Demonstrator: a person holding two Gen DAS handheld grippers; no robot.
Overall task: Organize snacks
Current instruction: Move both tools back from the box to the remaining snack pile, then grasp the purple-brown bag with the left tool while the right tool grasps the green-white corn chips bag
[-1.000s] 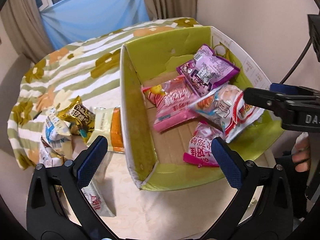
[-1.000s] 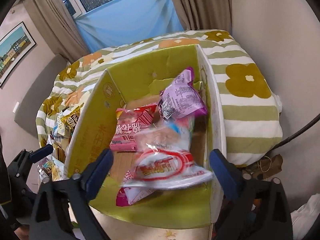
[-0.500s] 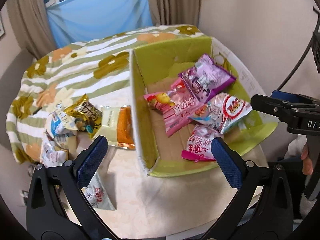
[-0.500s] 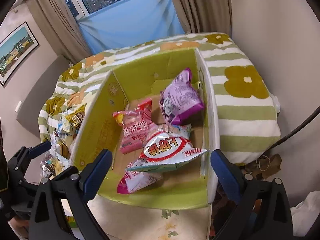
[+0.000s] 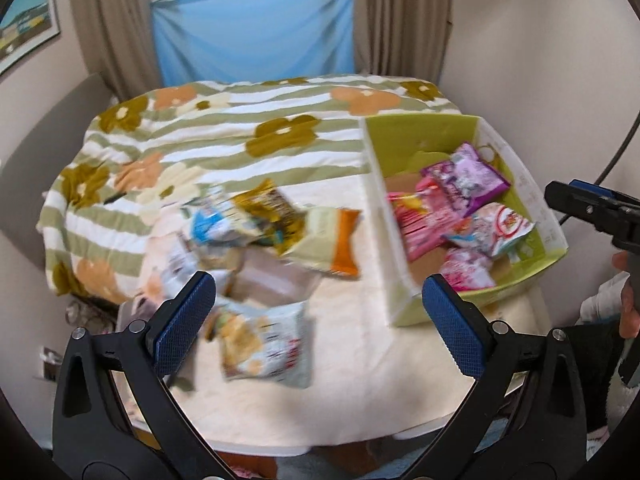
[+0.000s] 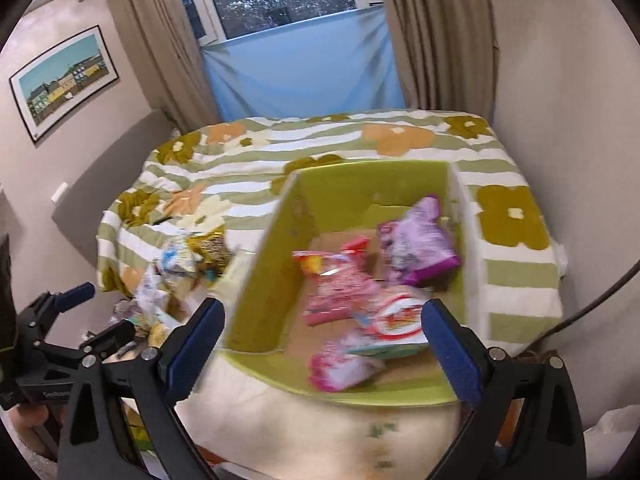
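The left gripper (image 5: 318,320) hangs spread and empty over loose packets (image 5: 264,232) heaped on the cream cloth (image 5: 360,360) left of the box (image 5: 378,216). The right gripper (image 6: 322,346), likewise wide and holding nothing, sits above the box's near edge (both views are blurred). Inside lie pink packs (image 6: 340,288), a purple bag (image 6: 420,248) and a red-and-white bag (image 6: 396,320). Bare cloth lies in front of the box; the box's tall left wall stands between heap and interior.

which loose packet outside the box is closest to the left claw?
The pale packet printed with biscuits, lying alone on the cream tabletop between the left claw's fingers.
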